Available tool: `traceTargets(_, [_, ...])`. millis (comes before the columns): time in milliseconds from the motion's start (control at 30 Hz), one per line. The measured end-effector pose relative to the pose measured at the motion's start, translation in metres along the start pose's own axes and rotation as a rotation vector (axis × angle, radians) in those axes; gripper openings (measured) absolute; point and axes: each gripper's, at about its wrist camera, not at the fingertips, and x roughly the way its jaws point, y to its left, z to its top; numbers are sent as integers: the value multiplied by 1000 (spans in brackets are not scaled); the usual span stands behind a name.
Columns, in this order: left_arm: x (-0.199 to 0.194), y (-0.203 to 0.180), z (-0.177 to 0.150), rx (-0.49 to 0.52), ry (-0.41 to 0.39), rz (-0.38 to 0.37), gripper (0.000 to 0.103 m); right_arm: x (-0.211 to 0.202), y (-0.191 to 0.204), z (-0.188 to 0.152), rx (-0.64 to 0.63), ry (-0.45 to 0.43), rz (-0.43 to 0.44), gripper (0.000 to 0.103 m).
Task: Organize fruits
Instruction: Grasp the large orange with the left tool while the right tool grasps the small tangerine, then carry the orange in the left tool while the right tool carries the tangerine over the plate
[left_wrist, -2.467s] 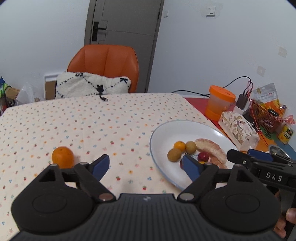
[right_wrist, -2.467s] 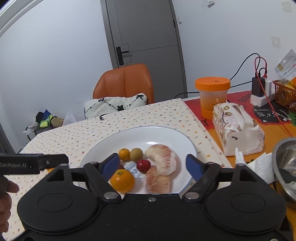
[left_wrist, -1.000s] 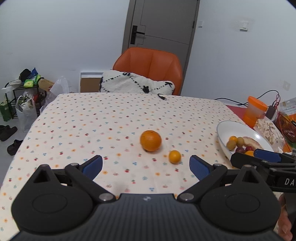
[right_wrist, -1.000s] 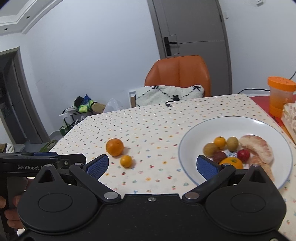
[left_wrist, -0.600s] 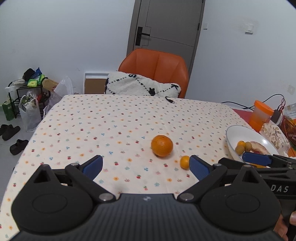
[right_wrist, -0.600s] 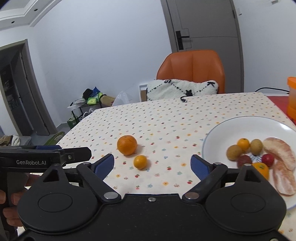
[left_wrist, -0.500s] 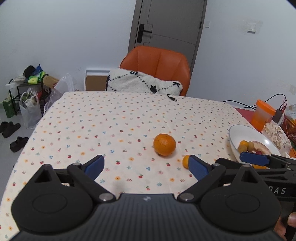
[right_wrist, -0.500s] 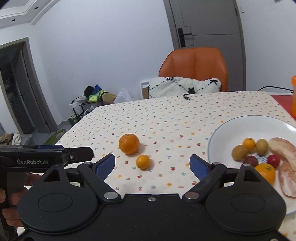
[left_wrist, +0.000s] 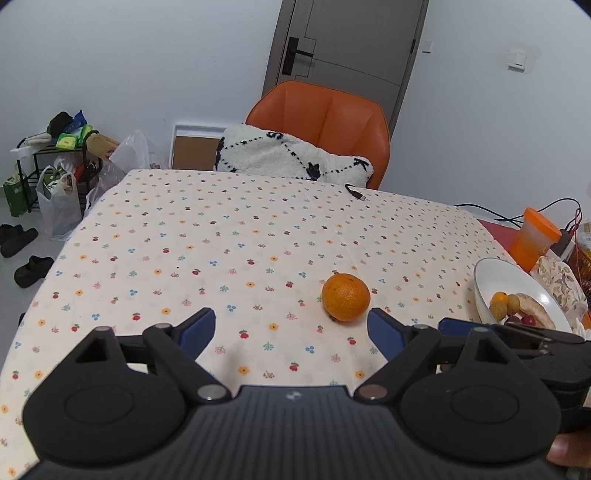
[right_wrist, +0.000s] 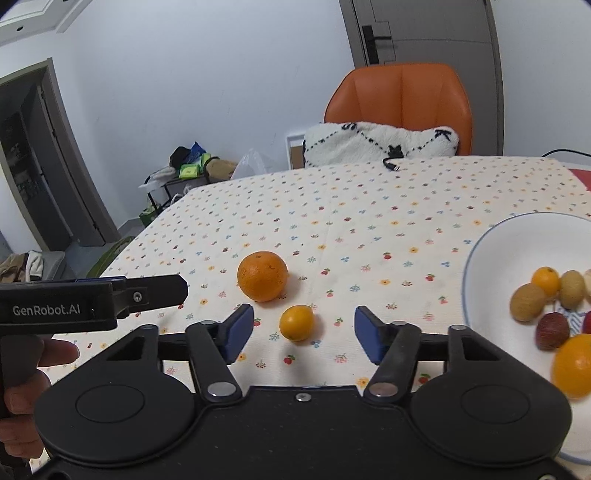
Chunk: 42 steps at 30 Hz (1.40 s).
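Small orange (right_wrist: 296, 322) lies on the worktop (right_wrist: 369, 206), just beside the large orange (right_wrist: 262, 276), between the right gripper's (right_wrist: 304, 333) wide-open, empty jaws. Left gripper (left_wrist: 291, 332) likewise open, empty. Risk: off-centre closing rolls it against its neighbour.

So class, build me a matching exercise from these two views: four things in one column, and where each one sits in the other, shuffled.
Things:
1. large orange
2. small orange
3. patterned cushion
4. brown kiwi

Places:
A. on the orange chair
B. in the white plate
C. between the right gripper fingers
D. on the cloth, farther from the plate

Pairs: 1-D, 2-C, 3-A, 4-B
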Motion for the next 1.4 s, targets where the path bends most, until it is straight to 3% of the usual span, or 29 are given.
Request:
traceTargets(200, [10, 4, 5, -8, 30, -12, 78, 15, 0, 2, 9, 30, 3, 53])
traceTargets(300, [14, 4, 7, -8, 37, -16, 76, 23, -1, 1, 3, 34, 4, 39])
traceTargets(333, [16, 3, 7, -5, 39, -17, 76, 24, -1, 1, -2, 38, 6, 26])
traceTargets(367, [17, 2, 8, -1, 41, -20, 75, 24, -2, 2, 3, 42, 14, 22])
traceTargets(1033, [57, -36, 16, 61, 80, -63, 59, -12, -31, 18, 48, -33, -38, 22])
traceTargets(1133, [64, -42, 15, 76, 87, -60, 54, -17, -34, 18, 52, -40, -43, 22])
traceTargets(1200, [70, -45, 14, 86, 92, -46, 40, -19, -37, 18, 59, -44, -45, 22])
traceTargets(1400, [64, -49, 12, 83, 74, -47, 39, -25, -39, 14, 65, -46, -58, 22])
